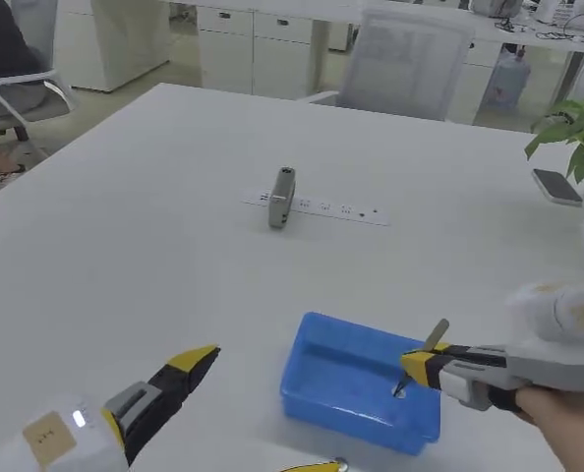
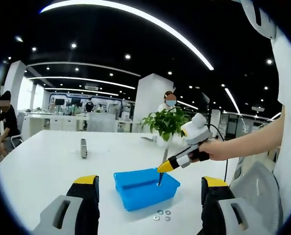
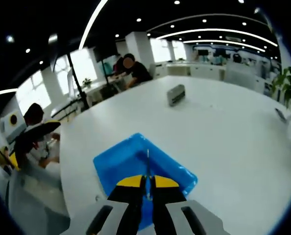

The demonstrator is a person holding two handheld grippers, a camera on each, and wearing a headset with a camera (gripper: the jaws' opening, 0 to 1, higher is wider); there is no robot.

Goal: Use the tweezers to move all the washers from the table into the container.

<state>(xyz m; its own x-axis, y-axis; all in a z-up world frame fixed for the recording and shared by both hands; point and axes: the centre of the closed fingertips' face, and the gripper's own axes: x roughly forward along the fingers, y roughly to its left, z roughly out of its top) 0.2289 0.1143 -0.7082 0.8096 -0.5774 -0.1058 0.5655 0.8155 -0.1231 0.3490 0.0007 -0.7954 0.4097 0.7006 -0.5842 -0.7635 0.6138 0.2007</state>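
A blue container (image 1: 331,379) stands on the white table near its front edge. My right gripper (image 1: 410,366) is shut on metal tweezers (image 1: 432,339), whose tips point down inside the container's right part. In the right gripper view the tweezers (image 3: 147,164) stick out between the closed jaws over the container (image 3: 121,161). My left gripper (image 1: 258,418) is open and holds nothing, just left of the container. Three small washers (image 2: 161,215) lie on the table in front of the container (image 2: 135,193), between the left jaws. In that view the right gripper (image 2: 177,160) reaches in from the right.
A grey block (image 1: 282,197) stands on a white power strip (image 1: 341,209) mid-table. A phone (image 1: 557,186) and a potted plant (image 1: 579,133) are at the right edge. An office chair (image 1: 410,59) stands behind the table. People sit at other desks.
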